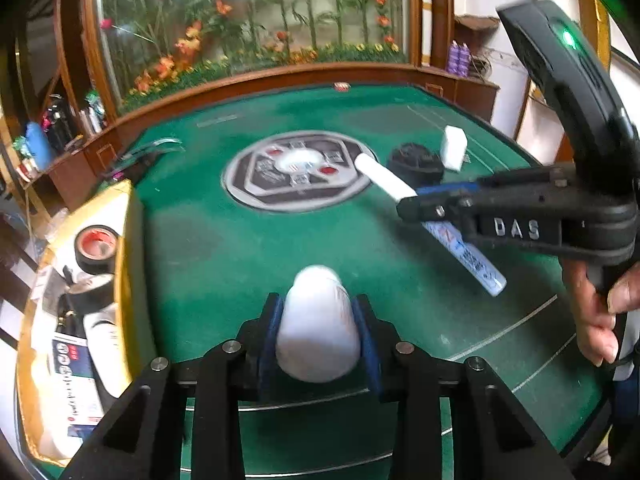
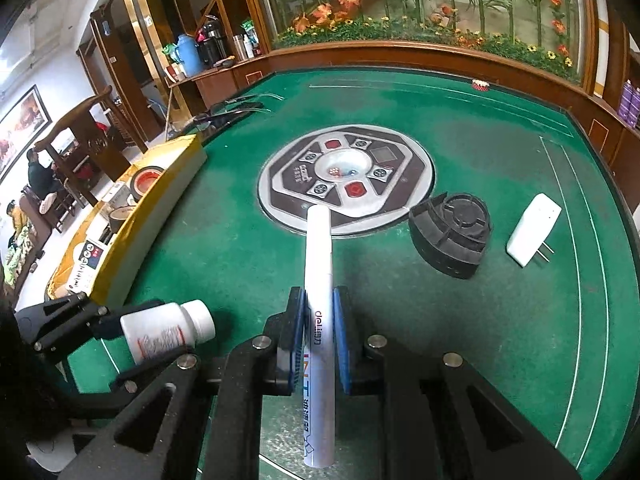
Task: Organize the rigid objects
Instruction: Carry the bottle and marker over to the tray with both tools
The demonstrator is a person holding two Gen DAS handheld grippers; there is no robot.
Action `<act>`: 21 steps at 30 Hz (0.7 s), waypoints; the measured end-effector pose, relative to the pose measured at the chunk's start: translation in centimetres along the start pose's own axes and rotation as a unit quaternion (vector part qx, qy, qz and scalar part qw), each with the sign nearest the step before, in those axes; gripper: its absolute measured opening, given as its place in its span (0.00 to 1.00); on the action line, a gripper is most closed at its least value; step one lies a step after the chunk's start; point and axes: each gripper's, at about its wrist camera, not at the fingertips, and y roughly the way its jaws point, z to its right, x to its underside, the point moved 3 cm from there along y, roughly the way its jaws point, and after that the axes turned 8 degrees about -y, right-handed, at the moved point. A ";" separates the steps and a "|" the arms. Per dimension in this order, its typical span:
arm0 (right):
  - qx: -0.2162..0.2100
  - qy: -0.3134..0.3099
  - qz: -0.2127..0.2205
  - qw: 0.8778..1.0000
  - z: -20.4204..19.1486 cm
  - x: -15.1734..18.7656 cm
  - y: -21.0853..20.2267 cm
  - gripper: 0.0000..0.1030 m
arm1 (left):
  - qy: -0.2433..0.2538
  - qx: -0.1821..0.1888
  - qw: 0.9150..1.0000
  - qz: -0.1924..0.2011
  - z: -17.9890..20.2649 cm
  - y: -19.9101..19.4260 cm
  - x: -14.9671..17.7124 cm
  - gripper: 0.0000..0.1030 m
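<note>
Above the green table (image 2: 240,248), left gripper (image 1: 318,320) clamps a bottle (image 1: 318,328), right gripper (image 2: 318,336) a marker (image 2: 318,264), near a black part (image 2: 452,236).

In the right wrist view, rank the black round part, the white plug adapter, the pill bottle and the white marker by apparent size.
1. white marker, though it is nearest the camera, so unsure
2. black round part
3. pill bottle
4. white plug adapter

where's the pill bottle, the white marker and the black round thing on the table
pill bottle (image 2: 160,334): right wrist view, on its labelled white body
white marker (image 2: 318,252): right wrist view, on the barrel ahead of the blue pads
black round thing (image 2: 452,236): right wrist view, on its ribbed top
</note>
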 end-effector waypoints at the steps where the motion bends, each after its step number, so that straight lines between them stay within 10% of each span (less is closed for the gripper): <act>1: -0.003 -0.001 0.002 1.000 -0.1 0.0 0.0 0.13 | -0.002 -0.004 1.000 0.005 -0.2 -0.2 -0.1 0.37; 17: -0.022 0.006 0.011 1.000 -1.0 0.0 -0.2 0.13 | -0.026 -0.013 1.000 0.012 -2.6 -1.1 -0.7 0.38; 21: -0.022 0.016 0.010 1.000 -0.5 0.0 -0.3 0.13 | -0.031 0.008 0.999 -0.015 -3.6 -0.6 -1.0 0.67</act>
